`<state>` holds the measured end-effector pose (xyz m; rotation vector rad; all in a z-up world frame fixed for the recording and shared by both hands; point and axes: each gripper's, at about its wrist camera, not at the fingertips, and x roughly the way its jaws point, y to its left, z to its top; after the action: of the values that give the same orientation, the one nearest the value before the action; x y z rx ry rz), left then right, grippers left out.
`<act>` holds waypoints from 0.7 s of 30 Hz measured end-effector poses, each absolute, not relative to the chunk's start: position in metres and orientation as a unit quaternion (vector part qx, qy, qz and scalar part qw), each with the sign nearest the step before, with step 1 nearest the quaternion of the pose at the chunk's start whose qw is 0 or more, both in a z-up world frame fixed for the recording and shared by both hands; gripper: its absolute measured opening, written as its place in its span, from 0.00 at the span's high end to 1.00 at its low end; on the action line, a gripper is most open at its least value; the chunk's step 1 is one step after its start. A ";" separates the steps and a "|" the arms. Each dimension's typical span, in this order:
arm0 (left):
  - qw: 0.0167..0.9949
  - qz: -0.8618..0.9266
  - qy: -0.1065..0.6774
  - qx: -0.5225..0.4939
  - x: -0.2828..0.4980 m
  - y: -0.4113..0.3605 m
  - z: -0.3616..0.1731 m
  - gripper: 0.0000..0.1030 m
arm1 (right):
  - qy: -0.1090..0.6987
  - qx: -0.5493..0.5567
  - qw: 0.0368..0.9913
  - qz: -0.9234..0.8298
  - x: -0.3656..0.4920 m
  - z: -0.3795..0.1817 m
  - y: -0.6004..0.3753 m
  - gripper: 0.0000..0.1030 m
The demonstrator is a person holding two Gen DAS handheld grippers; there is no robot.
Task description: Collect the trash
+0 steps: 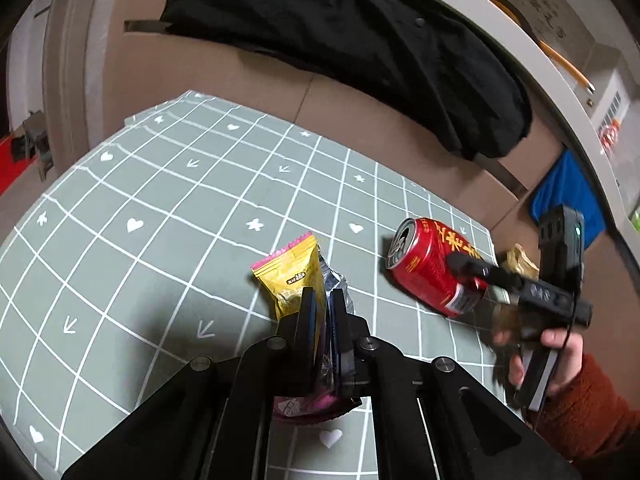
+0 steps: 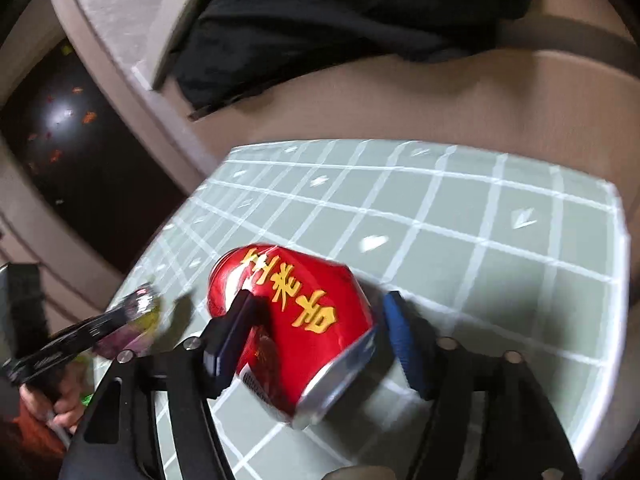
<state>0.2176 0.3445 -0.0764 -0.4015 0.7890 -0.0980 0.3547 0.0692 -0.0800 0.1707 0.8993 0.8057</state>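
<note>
Left gripper (image 1: pixel 323 300): jaws drawn nearly together and clamped on a snack wrapper (image 1: pixel 290 276). The wrapper is yellow with a pink serrated top edge and a silver inner foil. Its upper part projects forward past the fingertips above the tablecloth (image 1: pixel 160 208); its pink lower end hangs out behind the pads, between the gripper's arms. Both pads press flat against the wrapper's sides.

Right gripper (image 2: pixel 316 316): jaws spread wide, one finger on each side of a red can (image 2: pixel 296 320). No earlier view is available for comparison. The can lies on its side on the green grid-pattern tablecloth, dented, with yellow characters on its wall and its silver base rim pointing toward the camera. In the right wrist view, the black left finger (image 2: pixel 240 320) overlaps the can's wall; whether it touches cannot be told. The blue pad of the right finger (image 2: pixel 400 332) stands just clear of the can, with cloth visible in the gap. The can is therefore straddled, not clamped.

In the left wrist view, the can's open top faces left, and a gold-coloured wrapper (image 1: pixel 520 262) lies just beyond it near the table edge. A hand (image 1: pixel 560 360) in a rust-coloured sleeve (image 1: pixel 592 412) holds the right gripper's handle
</note>
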 end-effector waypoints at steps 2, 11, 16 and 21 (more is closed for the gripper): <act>0.901 -0.046 0.383 -0.197 0.219 0.346 -0.079 0.94 | 0.427 0.068 0.805 0.406 0.349 -0.084 0.082 0.37; 0.904 -0.047 0.378 -0.194 0.219 0.339 -0.077 0.94 | 0.384 -0.035 0.829 0.405 0.319 -0.071 0.109 0.54; 0.905 -0.051 0.375 -0.195 0.217 0.337 -0.074 0.94 | 0.354 -0.036 0.851 0.386 0.309 -0.046 0.091 0.57; 0.905 -0.061 0.372 -0.196 0.213 0.330 -0.070 0.94 | 0.351 -0.045 0.859 0.370 0.298 -0.028 0.074 0.57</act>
<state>0.2131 0.3299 -0.0700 -0.4044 0.7694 -0.1260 0.2976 0.0737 -0.0279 -0.0955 0.7371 0.7759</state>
